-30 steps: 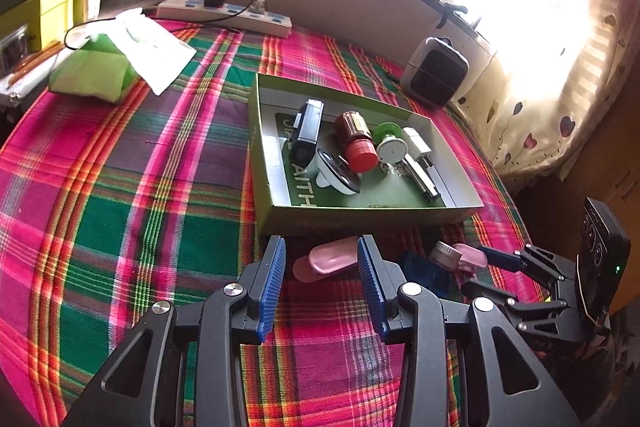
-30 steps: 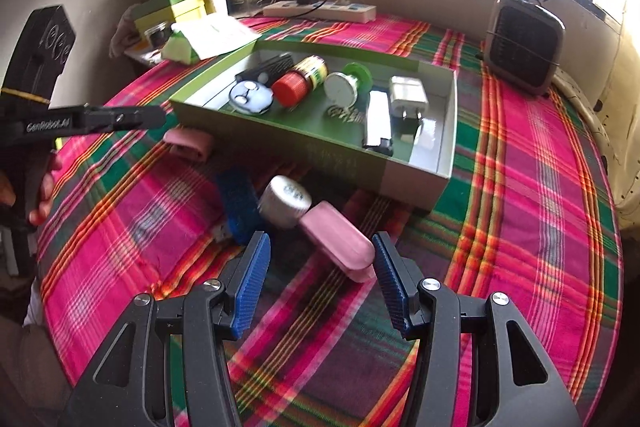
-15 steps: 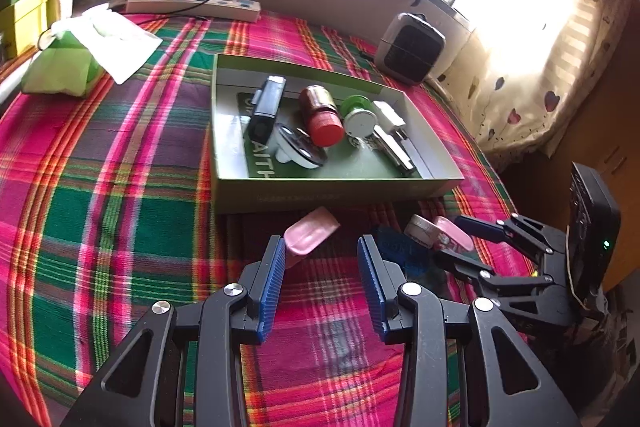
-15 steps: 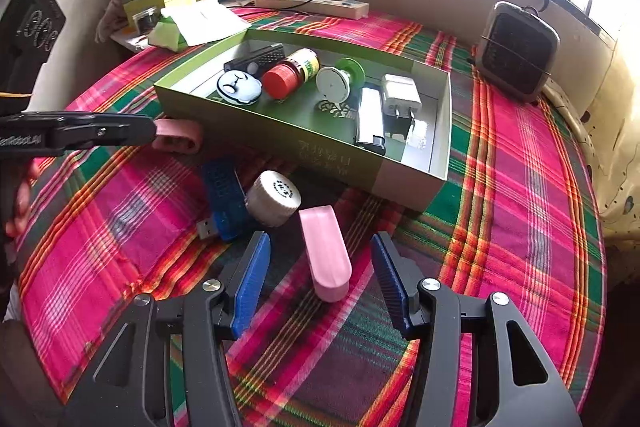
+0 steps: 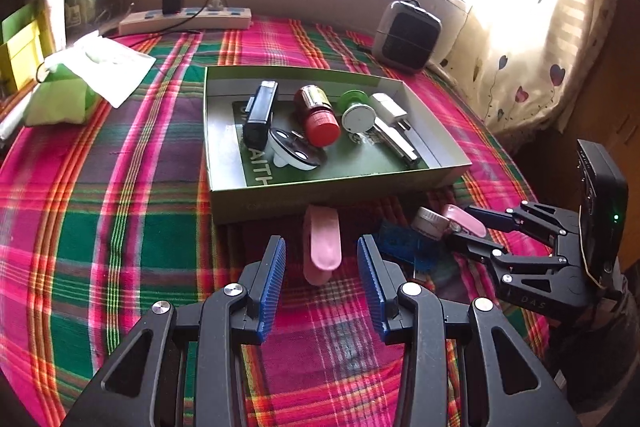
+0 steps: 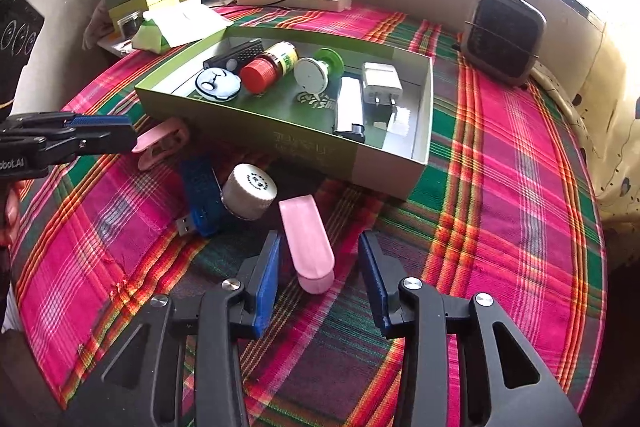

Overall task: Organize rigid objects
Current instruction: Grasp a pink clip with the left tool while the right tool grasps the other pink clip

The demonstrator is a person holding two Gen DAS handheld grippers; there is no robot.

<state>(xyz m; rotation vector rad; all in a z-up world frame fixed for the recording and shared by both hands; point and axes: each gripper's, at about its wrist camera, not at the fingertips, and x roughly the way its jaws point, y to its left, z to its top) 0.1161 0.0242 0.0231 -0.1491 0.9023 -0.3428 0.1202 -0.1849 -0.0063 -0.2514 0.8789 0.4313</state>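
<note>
Jaws of the right gripper (image 6: 318,269) are closing around a pink clip (image 6: 307,243) lying just in front of the green box (image 6: 280,143), pads not yet pressing. The left gripper (image 5: 322,273) is hovering open over another pink clip (image 5: 321,245). An off-centre squeeze risks flicking either clip away.

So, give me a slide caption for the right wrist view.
Right gripper closing around a pink clip beside the green tray.

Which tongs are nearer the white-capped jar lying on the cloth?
Right. The right tongs straddle a pink clip right beside the white-capped jar; the left tongs straddle another pink clip farther along the box front.
</note>
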